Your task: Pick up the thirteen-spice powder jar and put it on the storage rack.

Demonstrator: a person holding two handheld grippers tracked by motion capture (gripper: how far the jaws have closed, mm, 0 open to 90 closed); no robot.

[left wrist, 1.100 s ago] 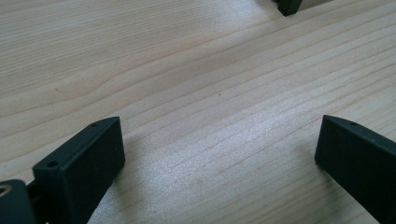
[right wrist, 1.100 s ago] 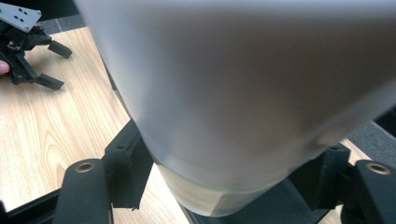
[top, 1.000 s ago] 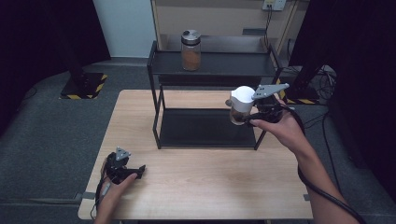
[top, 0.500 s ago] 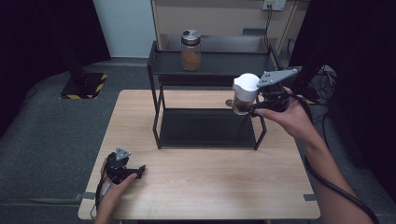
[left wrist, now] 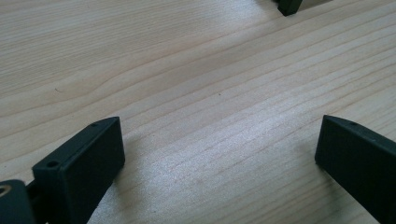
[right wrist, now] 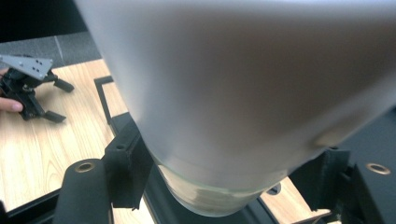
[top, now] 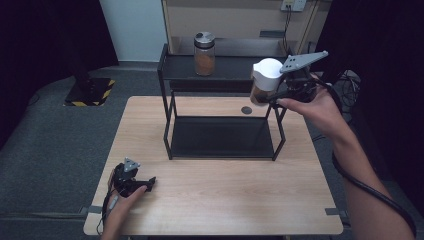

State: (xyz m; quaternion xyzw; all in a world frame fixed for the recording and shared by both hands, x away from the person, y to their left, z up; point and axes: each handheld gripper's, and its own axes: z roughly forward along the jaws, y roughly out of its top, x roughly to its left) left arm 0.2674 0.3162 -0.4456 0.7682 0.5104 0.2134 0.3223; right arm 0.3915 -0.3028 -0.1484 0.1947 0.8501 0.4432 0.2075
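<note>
A wooden table (top: pixel 215 200) is bearing a black two-tier rack (top: pixel 220 135), whose lower shelf is lying flat on the wood and whose upper shelf (top: pixel 220 67) is sitting at the far side. On that upper shelf a glass jar (top: pixel 204 54) with a metal lid and orange-brown contents is standing upright, left of centre. The right gripper (top: pixel 272 95) is hanging in the air at the rack's right end, level with the upper shelf, with its jaws clamping a white-lidded jar (top: pixel 264 80) from both sides; in the right gripper view the white lid (right wrist: pixel 243 79) is looming close and the glass body is sitting between the two black jaws, clear of any shelf. The left gripper (top: pixel 142 184) is lying on the table at the near left corner, well apart from the rack, its jaws spreading wide with nothing between them but bare wood. A small dark disc (top: pixel 246 110) is lying on the table behind the rack, just below the held jar.
</note>
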